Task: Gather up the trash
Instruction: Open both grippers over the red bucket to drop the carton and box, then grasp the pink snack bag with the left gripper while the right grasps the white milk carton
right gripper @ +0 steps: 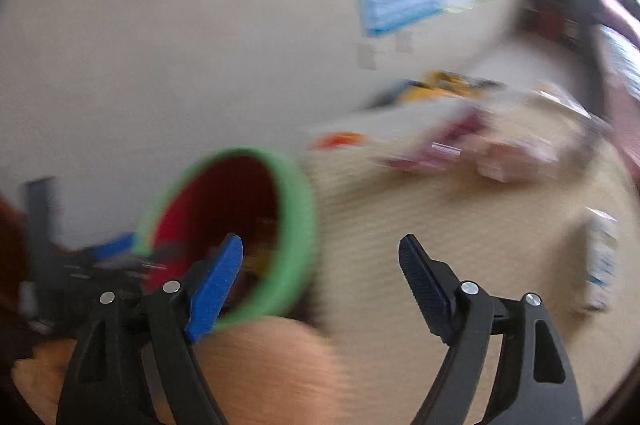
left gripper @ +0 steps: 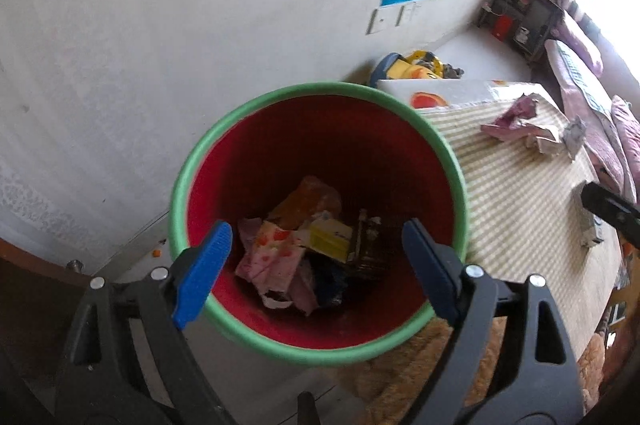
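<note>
- The left gripper [left gripper: 316, 269] hangs right over the mouth of the red bin with the green rim [left gripper: 188, 161], fingers spread wide, nothing between them.
- Down in the bin lies the collected trash [left gripper: 304, 249]: a pink wrapper, a yellow carton, some dark scraps, heaped at the bottom.
- The right gripper [right gripper: 320, 281] is also spread wide and empty; its view is smeared with blur, so detail there is poor.
- The relation that counts: more trash waits on the striped surface [left gripper: 512, 209], to the right of the bin. From the bin, a crumpled pink wrapper [left gripper: 512, 121] lies far right and back, with a crumpled white paper [left gripper: 544, 139] touching it.
- A small white box [left gripper: 588, 221] sits right of the bin too, nearer the front edge; its long axis runs roughly front to back.
- The wrapper's long axis looks to run across, left to right, though the crumpling makes that loose.
- My read: the right gripper is the nearer one, since its fingers point at the surface past the bin's right side.
</note>
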